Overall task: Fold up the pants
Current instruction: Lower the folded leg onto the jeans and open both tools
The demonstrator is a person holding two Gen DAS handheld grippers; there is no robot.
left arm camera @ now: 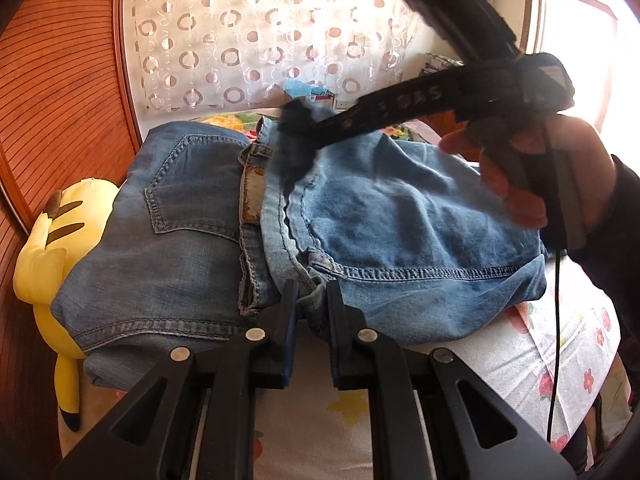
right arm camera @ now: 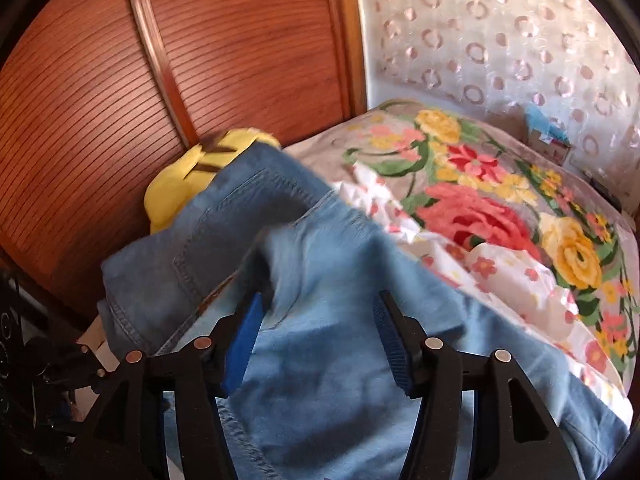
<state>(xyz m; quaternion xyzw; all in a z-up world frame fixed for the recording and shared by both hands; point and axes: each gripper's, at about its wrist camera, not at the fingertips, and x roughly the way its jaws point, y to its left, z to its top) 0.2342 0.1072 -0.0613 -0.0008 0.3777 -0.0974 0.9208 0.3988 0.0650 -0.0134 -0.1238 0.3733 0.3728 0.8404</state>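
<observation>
Blue denim pants (left arm camera: 248,232) lie folded on the bed, waistband and back pocket up, with a leg section laid over the right half. My left gripper (left arm camera: 312,292) is nearly closed at the near edge, with a fold of denim hem between its pads. My right gripper (left arm camera: 296,148), seen blurred in the left wrist view, hovers over the waistband at the far side. In the right wrist view the right gripper (right arm camera: 318,320) has its jaws wide apart above the pants (right arm camera: 320,320), empty. That view is blurred.
A yellow plush toy (left arm camera: 60,248) lies under the pants' left side against the wooden wardrobe door (left arm camera: 60,80). The floral bedspread (right arm camera: 500,208) stretches to the right. A patterned curtain (left arm camera: 260,32) hangs behind, with small boxes (left arm camera: 316,94) below it.
</observation>
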